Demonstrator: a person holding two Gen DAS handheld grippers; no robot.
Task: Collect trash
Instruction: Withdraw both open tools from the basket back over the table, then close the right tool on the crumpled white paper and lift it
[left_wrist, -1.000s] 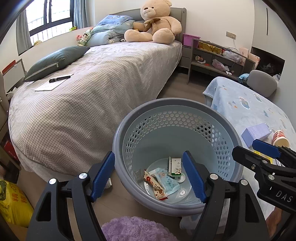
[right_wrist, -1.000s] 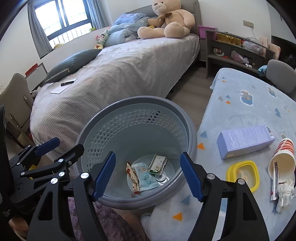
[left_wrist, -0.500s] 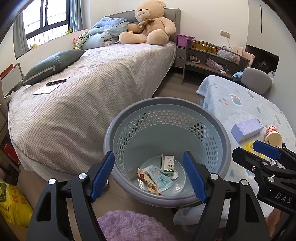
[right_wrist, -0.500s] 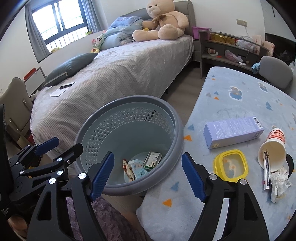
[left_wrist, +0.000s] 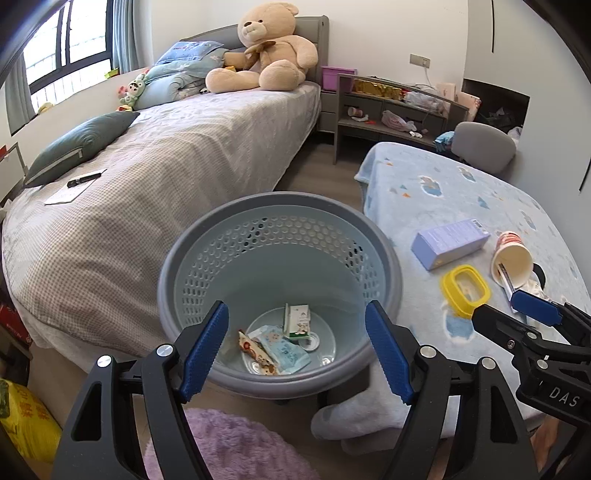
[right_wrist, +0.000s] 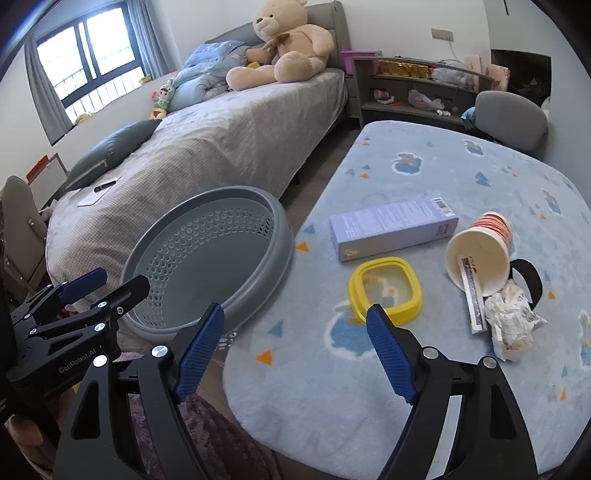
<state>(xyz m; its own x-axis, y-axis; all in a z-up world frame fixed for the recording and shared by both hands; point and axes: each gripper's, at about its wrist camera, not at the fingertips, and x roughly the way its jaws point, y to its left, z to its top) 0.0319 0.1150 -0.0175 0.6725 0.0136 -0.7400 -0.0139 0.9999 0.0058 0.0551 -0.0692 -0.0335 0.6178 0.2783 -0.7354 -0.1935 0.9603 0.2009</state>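
Both my tongs are spread wide and hold nothing: left tongs (left_wrist: 297, 347) hang over the round grey perforated plastic basket (left_wrist: 380, 236), right tongs (right_wrist: 295, 349) sit low over the worktop (right_wrist: 424, 170), which wears a pale blue fleece cover with triangle prints.

Trash left on it: lavender cardboard carton (right_wrist: 393, 227), yellow-rimmed clear plastic lid (right_wrist: 386, 286), tipped red-striped paper cup (right_wrist: 480, 253) with a sachet poking out, crumpled white paper wad (right_wrist: 511, 325) touching the cup. A few wrappers (left_wrist: 275, 349) and a small carton already lie in the basket.

Risks, my guess:
- The flat lid could slide on the fleece instead of lifting.
- The cup may crush, roll or spill its sachet.
- The basket stands just beside the worktop edge, so a drop could miss onto the floor.

Room: bedroom, grey checked bed (left_wrist: 147, 177), big tan teddy bear (left_wrist: 267, 51), window at left.
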